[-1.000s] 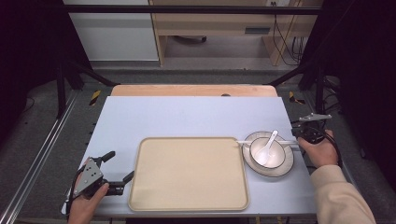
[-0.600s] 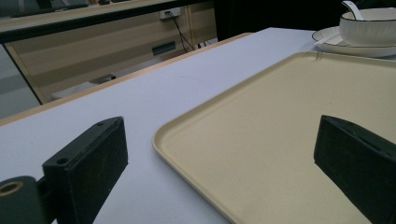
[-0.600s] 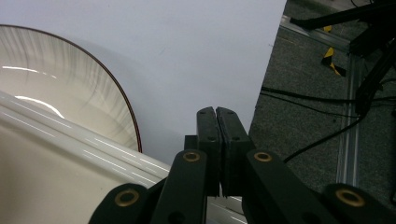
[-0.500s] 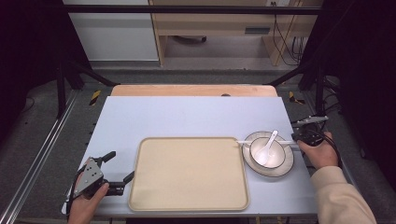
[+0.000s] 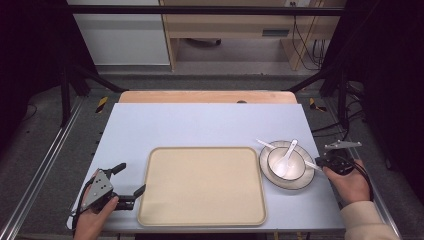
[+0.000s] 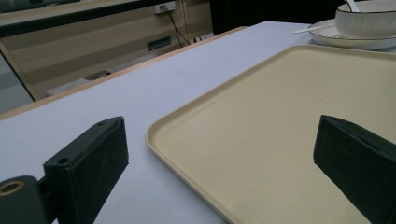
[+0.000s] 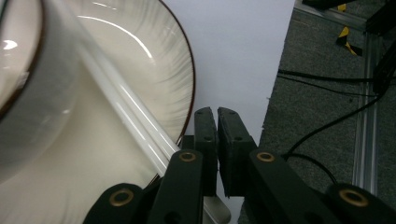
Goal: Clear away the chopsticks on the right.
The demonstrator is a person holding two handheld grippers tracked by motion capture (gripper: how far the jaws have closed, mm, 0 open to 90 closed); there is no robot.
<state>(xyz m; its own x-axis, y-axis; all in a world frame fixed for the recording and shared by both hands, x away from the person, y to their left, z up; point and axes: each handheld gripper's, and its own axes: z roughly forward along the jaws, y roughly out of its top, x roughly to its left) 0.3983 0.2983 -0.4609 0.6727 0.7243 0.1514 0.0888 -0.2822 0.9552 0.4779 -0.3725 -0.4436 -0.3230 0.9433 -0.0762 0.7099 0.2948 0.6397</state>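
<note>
Beige plastic tray, one, rectangular with rounded corners, lower centre of the high view on the pale blue counter; nothing lies in it. One round white plate with a dark rim sits just right of the tray. On the plate stands one white bowl with a dark rim; in the bowl, one white ceramic spoon, its handle leaning out toward the upper right. Two white chopsticks lie side by side across the plate under the bowl, their ends sticking out at upper left and lower right.

Two claws, one per hand. Left claw at lower left of the high view, resting on the counter at the tray's left edge; jaws wide apart, nothing between them, one jaw over the tray's rim in the left gripper view. Right claw at the plate's right edge, beside the near ends of the chopsticks. Its jaws have just been parting slightly but stand almost together, a thin slit between the pads, nothing in it; the chopsticks pass just left of the jaws in the right gripper view.
</note>
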